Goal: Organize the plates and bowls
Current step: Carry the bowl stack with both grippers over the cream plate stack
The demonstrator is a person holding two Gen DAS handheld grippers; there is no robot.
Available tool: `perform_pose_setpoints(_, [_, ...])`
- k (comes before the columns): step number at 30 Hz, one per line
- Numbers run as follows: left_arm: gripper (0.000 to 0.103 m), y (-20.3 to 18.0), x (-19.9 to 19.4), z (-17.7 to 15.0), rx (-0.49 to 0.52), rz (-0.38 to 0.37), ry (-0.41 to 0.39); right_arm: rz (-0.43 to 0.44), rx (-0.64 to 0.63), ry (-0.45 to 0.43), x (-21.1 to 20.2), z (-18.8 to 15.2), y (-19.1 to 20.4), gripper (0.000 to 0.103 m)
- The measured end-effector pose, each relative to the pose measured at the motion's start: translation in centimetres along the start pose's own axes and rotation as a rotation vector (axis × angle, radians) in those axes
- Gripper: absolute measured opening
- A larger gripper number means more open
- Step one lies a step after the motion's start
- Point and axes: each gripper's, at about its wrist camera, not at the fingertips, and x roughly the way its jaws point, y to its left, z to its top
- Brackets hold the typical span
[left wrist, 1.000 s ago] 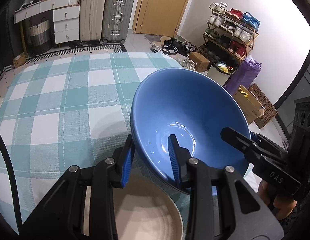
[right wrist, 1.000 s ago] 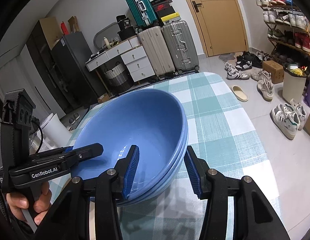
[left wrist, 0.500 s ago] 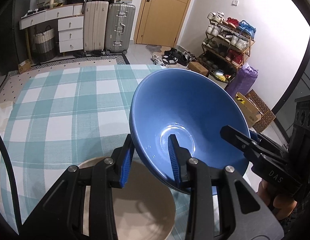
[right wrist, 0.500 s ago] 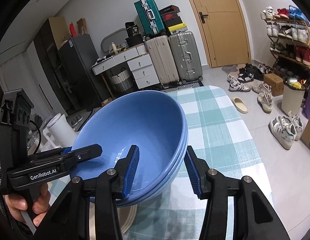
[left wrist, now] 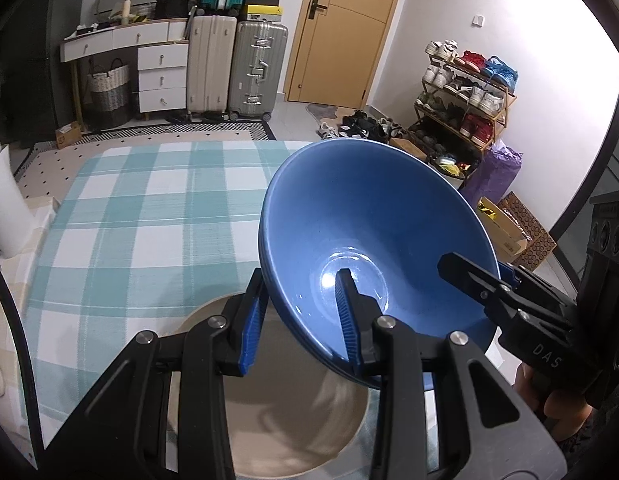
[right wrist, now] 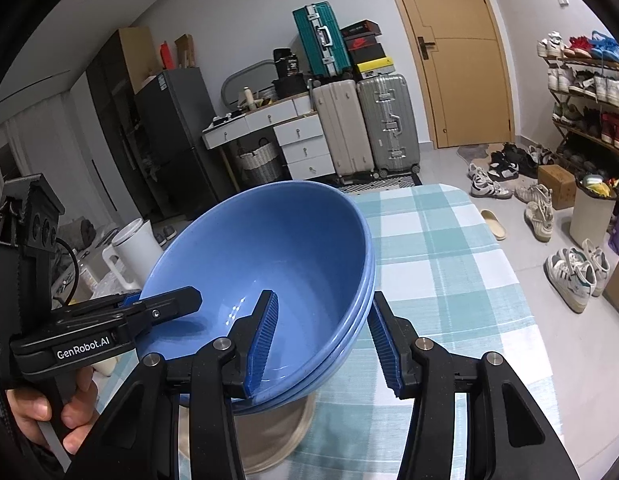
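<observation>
A stack of blue bowls (left wrist: 373, 232) hangs in the air above a beige plate (left wrist: 285, 412) on the checked tablecloth. My left gripper (left wrist: 299, 320) is shut on the stack's near rim, one finger inside and one outside. My right gripper (right wrist: 323, 340) is shut on the opposite rim of the blue bowls (right wrist: 269, 264), one finger in the bowl and one outside. Each gripper shows in the other's view: the right one (left wrist: 505, 300) and the left one (right wrist: 149, 312). The beige plate (right wrist: 269, 436) lies under the stack.
The table with the teal and white checked cloth (left wrist: 149, 216) stretches ahead. A white bin (right wrist: 137, 248) stands left of the table. Suitcases (left wrist: 233, 68), white drawers (left wrist: 161, 76), a shoe rack (left wrist: 465, 92) and loose shoes (right wrist: 577, 272) stand on the floor beyond.
Both grippers have lifted the blue bowl stack higher above the table. More of the beige plate shows beneath it.
</observation>
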Motion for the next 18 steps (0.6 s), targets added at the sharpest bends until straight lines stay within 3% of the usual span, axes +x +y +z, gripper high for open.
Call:
perform_pose_setpoints(10, [0.03,2.2,-2.9,-2.3,-0.011,0.055,-0.016,0.035,-0.02,0.008,1.1,-1.2,2.8,0.048])
perform_pose_setpoints(18, [0.03,4.3,-2.0,-3.4,-0.038,0.101,0.0,0.058,-0.047,0.038,3.4,-2.4,4.6,0.048])
